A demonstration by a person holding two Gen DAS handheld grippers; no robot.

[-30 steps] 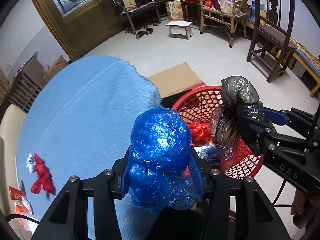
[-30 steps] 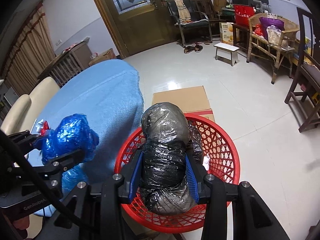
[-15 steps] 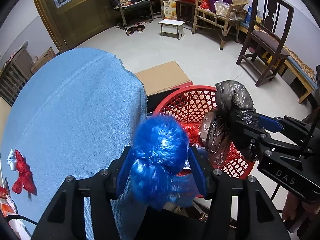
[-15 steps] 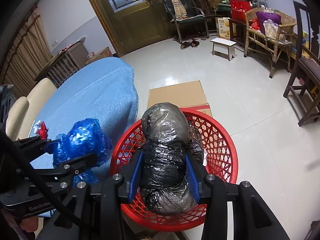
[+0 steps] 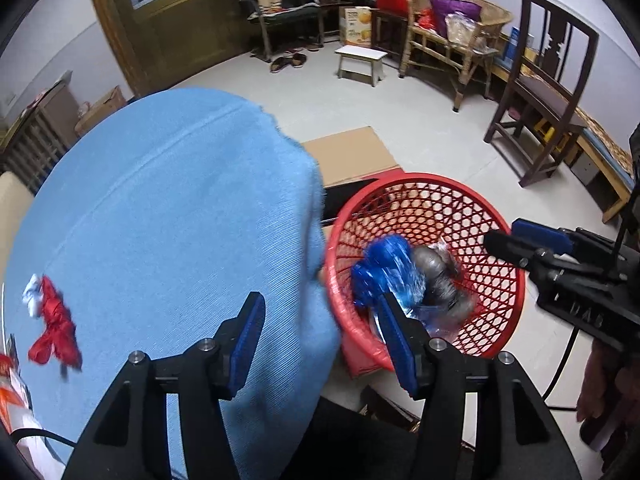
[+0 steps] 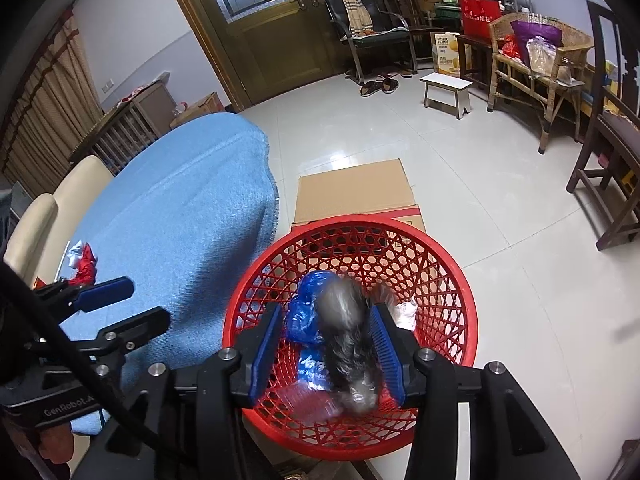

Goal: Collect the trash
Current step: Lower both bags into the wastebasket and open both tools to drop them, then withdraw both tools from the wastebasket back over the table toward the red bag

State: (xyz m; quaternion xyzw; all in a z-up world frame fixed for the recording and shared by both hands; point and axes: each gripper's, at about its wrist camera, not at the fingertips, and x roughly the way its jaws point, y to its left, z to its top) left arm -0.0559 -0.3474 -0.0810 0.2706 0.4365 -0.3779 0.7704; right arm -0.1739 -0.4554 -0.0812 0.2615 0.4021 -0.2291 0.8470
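Observation:
The red mesh basket stands on the floor beside the blue-clothed table. A blue plastic bag is dropping into it, blurred, clear of my left gripper, which is open over the table edge. The black bag is falling too, blurred, between the opening jaws of my right gripper; the pads no longer press it. The right gripper hangs over the basket's right rim. Red and white scraps lie on the cloth near the left gripper.
A flat cardboard box lies behind the basket. A dark wooden chair stands at the right, with a white stool, a rattan bench and doors beyond. A cream chair back is left of the table.
Both grippers have let go: the blue bag left the left jaws and the black bag slipped from the right jaws, both dropping into the red basket. The left gripper shifted towards the basket.

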